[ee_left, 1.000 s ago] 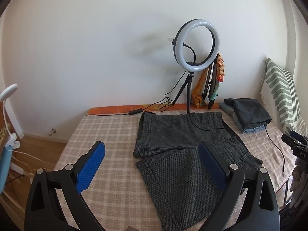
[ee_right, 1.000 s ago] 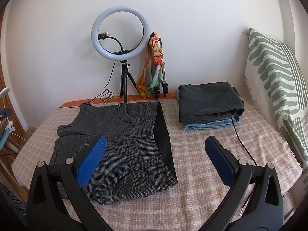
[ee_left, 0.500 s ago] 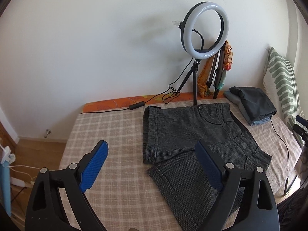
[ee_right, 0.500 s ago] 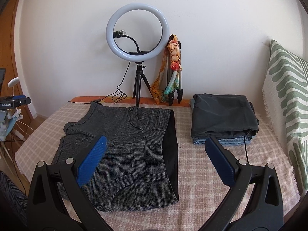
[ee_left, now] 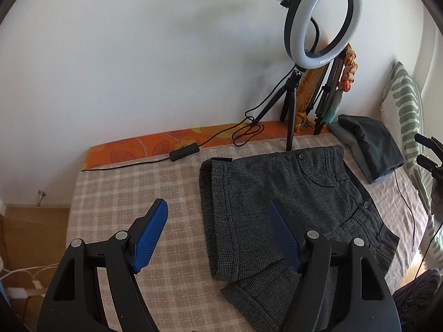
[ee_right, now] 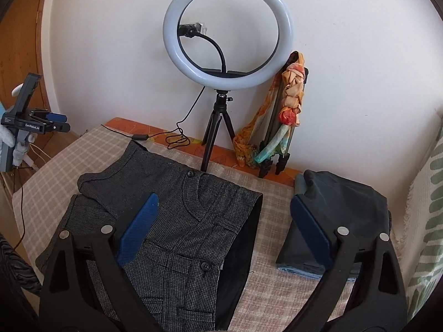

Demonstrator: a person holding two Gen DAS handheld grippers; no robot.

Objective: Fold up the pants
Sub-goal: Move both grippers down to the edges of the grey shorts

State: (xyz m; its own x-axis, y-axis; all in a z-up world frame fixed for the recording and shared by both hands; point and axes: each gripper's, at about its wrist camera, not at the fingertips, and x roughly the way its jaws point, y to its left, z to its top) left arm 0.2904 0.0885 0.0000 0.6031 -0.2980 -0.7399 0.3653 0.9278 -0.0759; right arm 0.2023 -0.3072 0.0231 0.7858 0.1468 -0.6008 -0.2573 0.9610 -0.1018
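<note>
Currently both grippers, left and right, hang spread and empty. Pants lie flat beneath and ahead of them, one leg folded over. Fabric looks soft, limp, mid-weight; best pinched at hem or waistband edges.

Daylit room, white wall, checked bed cover

A plain white wall is seen behind a bed spread with a beige checked cover, an orange floral edge showing at its back. A ring light is stood on a tripod against the wall; a green-striped pillow is propped beside it. Wooden floor is glimpsed below.
</note>
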